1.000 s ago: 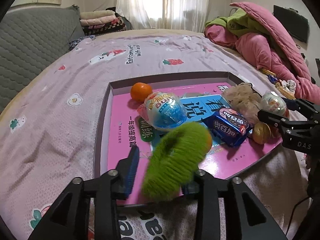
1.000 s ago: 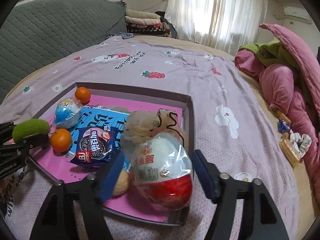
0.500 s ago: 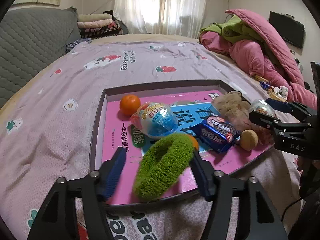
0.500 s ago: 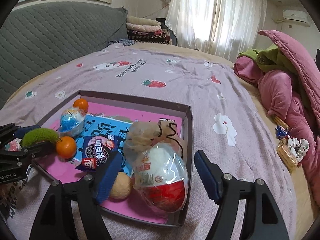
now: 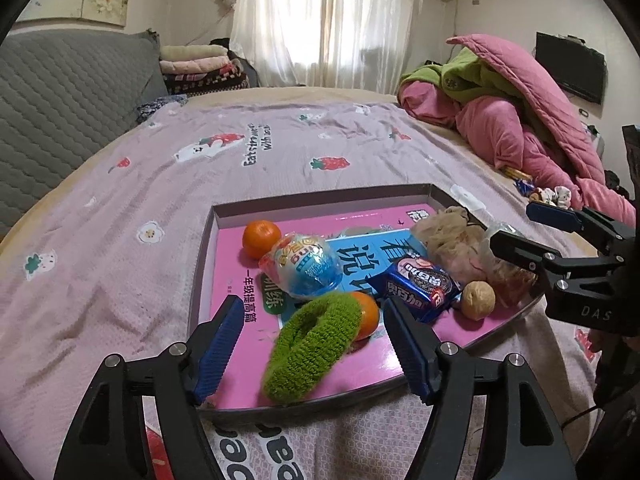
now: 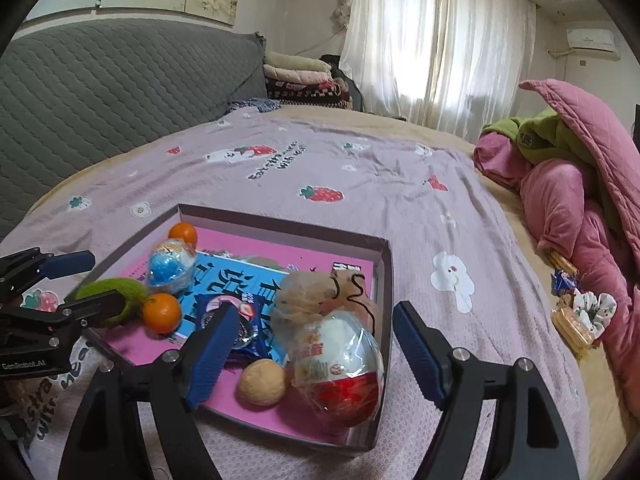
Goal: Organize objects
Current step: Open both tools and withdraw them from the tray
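A shallow box [image 5: 320, 197] [image 6: 384, 280] with a pink book as its floor sits on the bed. In it lie a green fuzzy ring [image 5: 314, 346] [image 6: 110, 290], two oranges [image 5: 261, 238] [image 5: 366, 314], a blue egg toy [image 5: 306, 266], a blue cookie pack [image 5: 418, 286], a walnut [image 5: 478, 300] [image 6: 262, 382], a tan pouch [image 5: 448, 236] and a red egg toy [image 6: 340, 364]. My left gripper [image 5: 316, 354] is open around the green ring, apart from it. My right gripper [image 6: 310, 356] is open around the red egg, not touching.
The bed has a lilac strawberry-print sheet [image 5: 240, 152]. Pink and green quilts [image 5: 512, 112] are heaped at the right. Snack packs and a scrunchie [image 6: 580, 316] lie by them. A grey headboard [image 6: 100, 92] stands at the left.
My left gripper let go of the green ring, which now rests in the box, and drew back. My right gripper opened wider off the red egg and drew back.
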{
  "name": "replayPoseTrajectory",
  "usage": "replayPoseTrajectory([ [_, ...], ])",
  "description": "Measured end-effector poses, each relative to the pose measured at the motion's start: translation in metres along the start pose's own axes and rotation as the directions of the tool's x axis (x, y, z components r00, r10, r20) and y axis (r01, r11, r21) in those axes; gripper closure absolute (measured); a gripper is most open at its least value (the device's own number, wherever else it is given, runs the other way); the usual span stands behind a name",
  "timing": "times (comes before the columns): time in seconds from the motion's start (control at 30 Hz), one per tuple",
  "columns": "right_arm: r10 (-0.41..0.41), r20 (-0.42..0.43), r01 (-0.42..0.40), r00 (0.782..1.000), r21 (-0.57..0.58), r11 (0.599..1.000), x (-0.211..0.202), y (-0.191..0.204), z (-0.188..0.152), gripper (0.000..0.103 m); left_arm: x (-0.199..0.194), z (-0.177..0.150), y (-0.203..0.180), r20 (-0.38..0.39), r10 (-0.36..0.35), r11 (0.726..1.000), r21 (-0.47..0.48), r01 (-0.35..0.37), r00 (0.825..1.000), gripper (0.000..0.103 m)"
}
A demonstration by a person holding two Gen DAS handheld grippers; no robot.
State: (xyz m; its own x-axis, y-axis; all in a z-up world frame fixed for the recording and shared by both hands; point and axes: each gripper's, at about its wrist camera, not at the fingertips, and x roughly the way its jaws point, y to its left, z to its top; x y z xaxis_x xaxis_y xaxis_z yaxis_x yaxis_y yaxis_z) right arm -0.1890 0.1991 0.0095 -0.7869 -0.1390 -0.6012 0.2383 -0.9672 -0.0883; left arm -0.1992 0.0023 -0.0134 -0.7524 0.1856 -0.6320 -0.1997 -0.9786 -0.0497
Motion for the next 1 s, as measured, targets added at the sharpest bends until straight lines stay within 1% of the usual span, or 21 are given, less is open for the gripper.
replayPoseTrajectory([
  [0.2, 0.009, 0.019, -0.008, 1.000, -0.010, 1.000, -0.012, 0.008, 0.004, 0.024, -0.010, 0.005, 0.001, 0.010, 0.014, 1.000, -0.016, -0.014, 1.000, 0.029],
  [0.33, 0.017, 0.043, -0.017, 0.999, -0.005, 1.000, -0.024, 0.013, 0.010, 0.021, -0.026, 0.008, 0.000, 0.036, 0.024, 0.999, -0.032, -0.023, 0.999, 0.029],
  [0.5, 0.029, 0.067, -0.030, 0.997, 0.017, 0.999, -0.042, 0.018, 0.012, 0.019, -0.044, 0.008, 0.000, 0.053, 0.023, 0.998, -0.053, -0.020, 0.998, 0.028],
  [0.6, 0.028, 0.070, -0.029, 0.997, 0.020, 0.999, -0.052, 0.022, 0.015, 0.016, -0.053, 0.010, -0.001, 0.058, 0.028, 0.998, -0.065, -0.024, 0.998, 0.022],
  [0.77, 0.020, 0.070, -0.022, 0.997, 0.026, 0.999, -0.065, 0.030, 0.019, 0.015, -0.071, 0.016, -0.002, 0.087, 0.066, 0.994, -0.087, -0.058, 0.994, 0.022],
  [0.93, 0.022, 0.092, -0.025, 0.995, 0.023, 0.999, -0.084, 0.038, 0.025, 0.014, -0.091, 0.023, -0.004, 0.108, 0.108, 0.991, -0.094, -0.098, 0.988, 0.021],
  [1.0, 0.027, 0.102, -0.030, 0.994, 0.022, 0.999, -0.092, 0.041, 0.027, 0.014, -0.101, 0.024, -0.004, 0.119, 0.111, 0.989, -0.107, -0.098, 0.987, 0.021],
])
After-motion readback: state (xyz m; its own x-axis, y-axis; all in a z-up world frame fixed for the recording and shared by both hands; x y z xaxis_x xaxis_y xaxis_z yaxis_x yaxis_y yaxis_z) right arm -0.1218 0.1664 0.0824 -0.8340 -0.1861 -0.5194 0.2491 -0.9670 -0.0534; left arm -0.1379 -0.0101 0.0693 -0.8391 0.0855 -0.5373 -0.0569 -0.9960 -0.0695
